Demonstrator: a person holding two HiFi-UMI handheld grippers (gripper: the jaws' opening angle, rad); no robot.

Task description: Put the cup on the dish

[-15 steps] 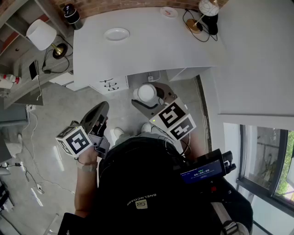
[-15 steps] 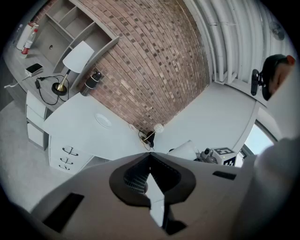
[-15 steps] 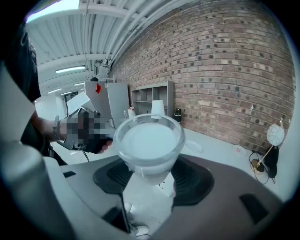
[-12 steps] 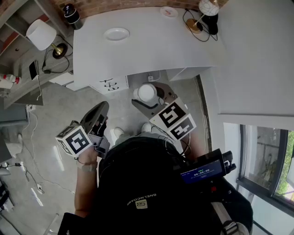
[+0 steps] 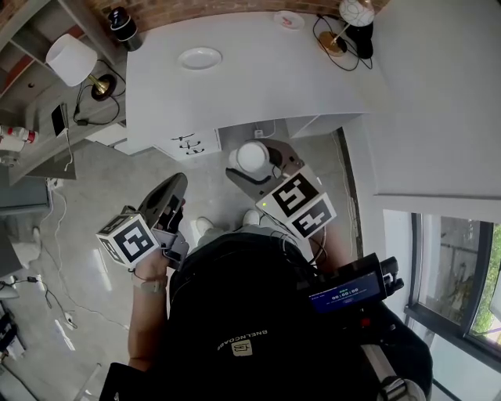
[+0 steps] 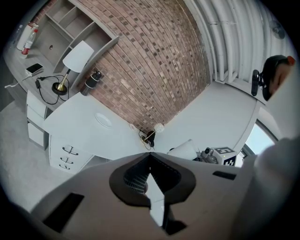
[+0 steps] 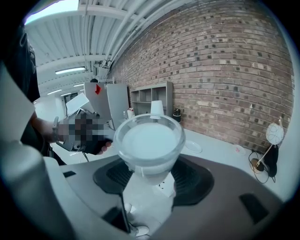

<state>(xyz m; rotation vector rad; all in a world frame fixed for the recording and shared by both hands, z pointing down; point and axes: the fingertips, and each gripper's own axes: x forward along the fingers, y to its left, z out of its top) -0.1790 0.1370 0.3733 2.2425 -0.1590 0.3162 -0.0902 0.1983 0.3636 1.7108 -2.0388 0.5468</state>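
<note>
A white cup (image 5: 251,157) sits upright between the jaws of my right gripper (image 5: 257,166), held in the air over the floor just in front of the white table (image 5: 258,78). In the right gripper view the cup (image 7: 149,140) fills the middle, and the right gripper (image 7: 149,165) is shut on its lower body. A white dish (image 5: 200,58) lies on the far left part of the table; it also shows as the dish (image 7: 192,146) beyond the cup and the dish (image 6: 104,120). My left gripper (image 5: 175,183) hangs lower left, shut and empty, with its tips (image 6: 150,157) together.
A small patterned saucer (image 5: 289,20) and a globe lamp (image 5: 354,13) with cables stand at the table's far right. A black flask (image 5: 121,23) stands at the far left corner. A white-shaded lamp (image 5: 69,58) is on the shelf unit. Drawers (image 5: 188,145) sit under the table.
</note>
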